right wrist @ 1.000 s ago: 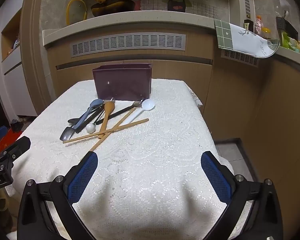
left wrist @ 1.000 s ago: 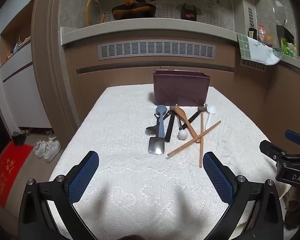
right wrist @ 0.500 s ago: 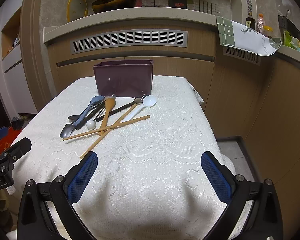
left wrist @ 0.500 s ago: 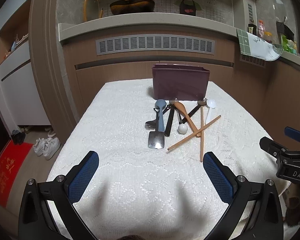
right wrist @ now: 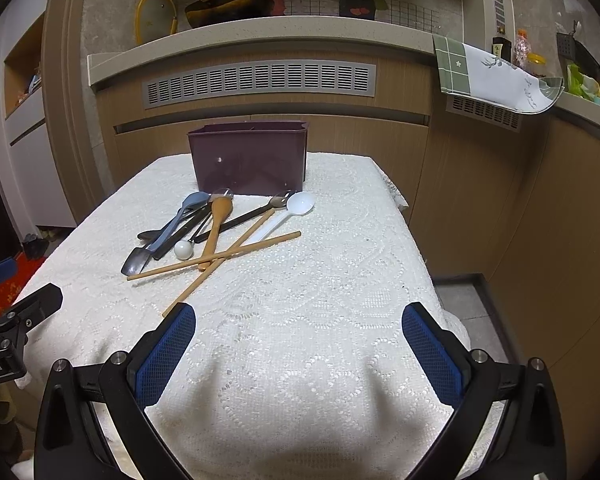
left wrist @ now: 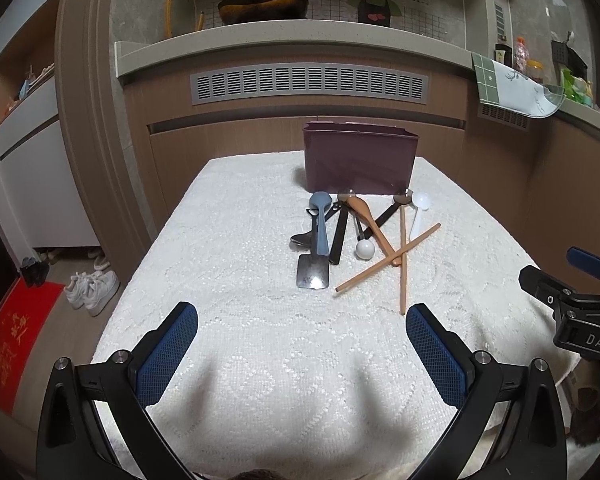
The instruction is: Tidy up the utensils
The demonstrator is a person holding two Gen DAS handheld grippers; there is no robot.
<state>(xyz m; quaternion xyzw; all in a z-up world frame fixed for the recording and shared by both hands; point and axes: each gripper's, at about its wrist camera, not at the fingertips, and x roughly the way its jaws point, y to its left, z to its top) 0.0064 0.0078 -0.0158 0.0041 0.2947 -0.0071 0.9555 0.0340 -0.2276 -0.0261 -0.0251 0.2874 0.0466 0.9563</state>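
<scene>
A pile of utensils lies on the white lace tablecloth (left wrist: 260, 352) in front of a dark purple box (left wrist: 358, 162): a blue-handled spatula (left wrist: 318, 236), a wooden spoon (left wrist: 366, 216), a white spoon (left wrist: 419, 210), two wooden chopsticks (left wrist: 388, 258) and black-handled pieces. The same pile shows in the right wrist view, with the box (right wrist: 250, 158), wooden spoon (right wrist: 219, 220) and white spoon (right wrist: 288, 212). My left gripper (left wrist: 302, 344) is open and empty, short of the pile. My right gripper (right wrist: 298, 344) is open and empty over the cloth's near right part.
A wooden counter front with a grey vent (left wrist: 308, 84) stands behind the table. A green-and-white towel (right wrist: 488, 74) hangs off the counter at right. Shoes (left wrist: 92, 286) and a red mat (left wrist: 8, 344) lie on the floor at left. The table edge drops off at right (right wrist: 428, 264).
Both grippers have risen and tilted slightly, so the table and pile sit lower in view. The utensils have not moved. Both grippers stay open.
</scene>
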